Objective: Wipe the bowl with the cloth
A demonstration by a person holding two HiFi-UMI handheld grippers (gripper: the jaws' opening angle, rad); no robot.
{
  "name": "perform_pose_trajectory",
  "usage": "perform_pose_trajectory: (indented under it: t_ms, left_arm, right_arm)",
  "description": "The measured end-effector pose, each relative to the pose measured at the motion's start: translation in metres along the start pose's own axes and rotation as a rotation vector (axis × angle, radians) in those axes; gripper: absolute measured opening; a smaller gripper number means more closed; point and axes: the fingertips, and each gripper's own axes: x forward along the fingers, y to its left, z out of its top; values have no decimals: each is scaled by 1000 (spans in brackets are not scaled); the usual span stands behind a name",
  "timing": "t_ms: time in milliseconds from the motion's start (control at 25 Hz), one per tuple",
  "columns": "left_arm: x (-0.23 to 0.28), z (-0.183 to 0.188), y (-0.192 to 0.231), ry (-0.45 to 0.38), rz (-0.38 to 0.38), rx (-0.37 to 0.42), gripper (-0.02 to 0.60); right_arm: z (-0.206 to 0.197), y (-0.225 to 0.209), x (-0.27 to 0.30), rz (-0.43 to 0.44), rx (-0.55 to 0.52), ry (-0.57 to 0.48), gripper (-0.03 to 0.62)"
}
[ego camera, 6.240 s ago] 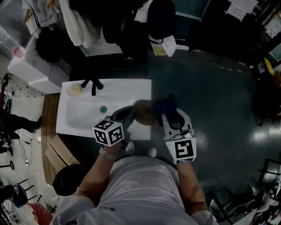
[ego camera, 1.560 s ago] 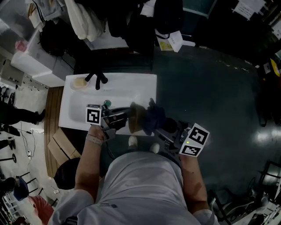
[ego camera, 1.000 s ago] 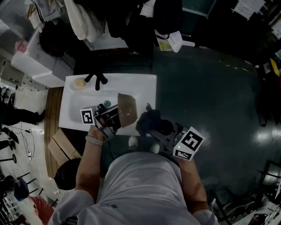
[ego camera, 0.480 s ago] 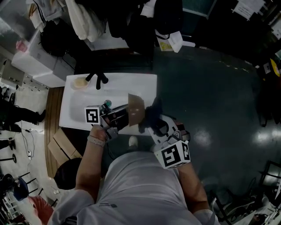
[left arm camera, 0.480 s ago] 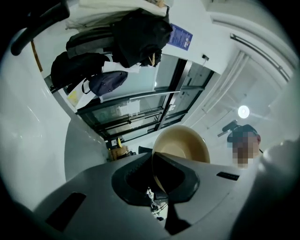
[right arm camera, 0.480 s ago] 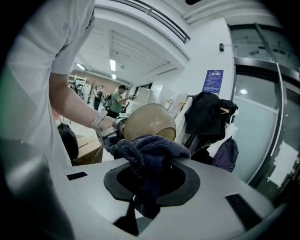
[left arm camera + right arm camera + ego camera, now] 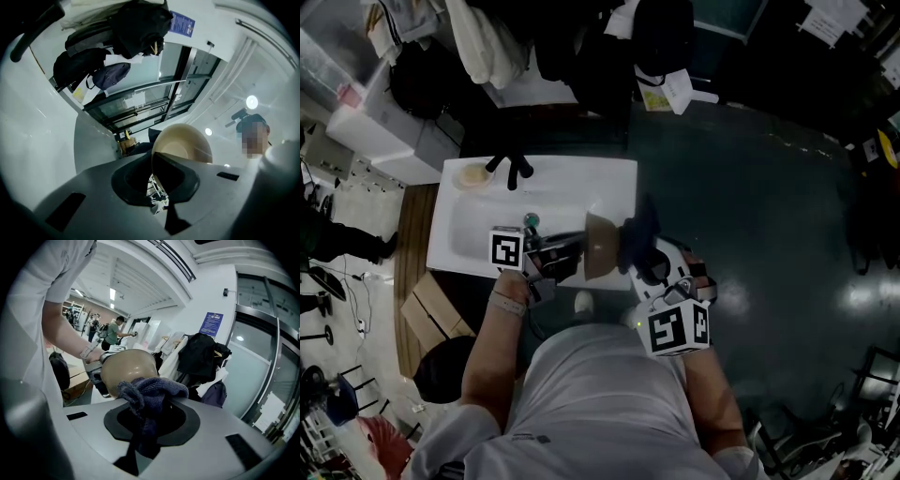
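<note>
White washbasin (image 7: 478, 246) fills the head view, bowl (image 7: 600, 246) tipped sideways at its edge; left gripper (image 7: 572, 251) view: jaws pinch the rim, steadying it; right gripper (image 7: 645, 253) view: jaws clamp the bunched cloth (image 7: 639, 225) against the bowl's outside, seemingly to scrub.

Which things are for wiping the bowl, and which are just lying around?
For the job:
bowl, in the left gripper
cloth, in the right gripper

Just lying about:
white sink
black tap
cardboard box
hanging clothes
</note>
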Motion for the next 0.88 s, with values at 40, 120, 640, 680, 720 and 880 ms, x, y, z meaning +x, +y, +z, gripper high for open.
perform_pose_trajectory:
  t_ms: [40, 120, 640, 680, 720, 880]
  left_arm:
    - [1, -4, 1, 10, -1, -7, 23]
    - [4, -8, -4, 13, -24, -4, 23]
    - [5, -18, -15, 39, -70, 4, 20]
    - [4, -18, -14, 40, -64, 12, 20]
    - [4, -19, -14, 40, -59, 18, 20]
    - [2, -16, -14, 23, -62, 24, 20]
  right_arm:
    - [-1, -2, 0, -5, 3, 3, 83]
    - [-5, -4, 0, -12, 7, 13, 83]
    - [-25, 2, 17, 37, 3, 78, 83]
    - [-28, 5, 18, 49, -1, 90, 83]
    - [-31, 9, 20, 62, -5, 101, 83]
    - [-36, 19, 22, 99, -9, 118, 83]
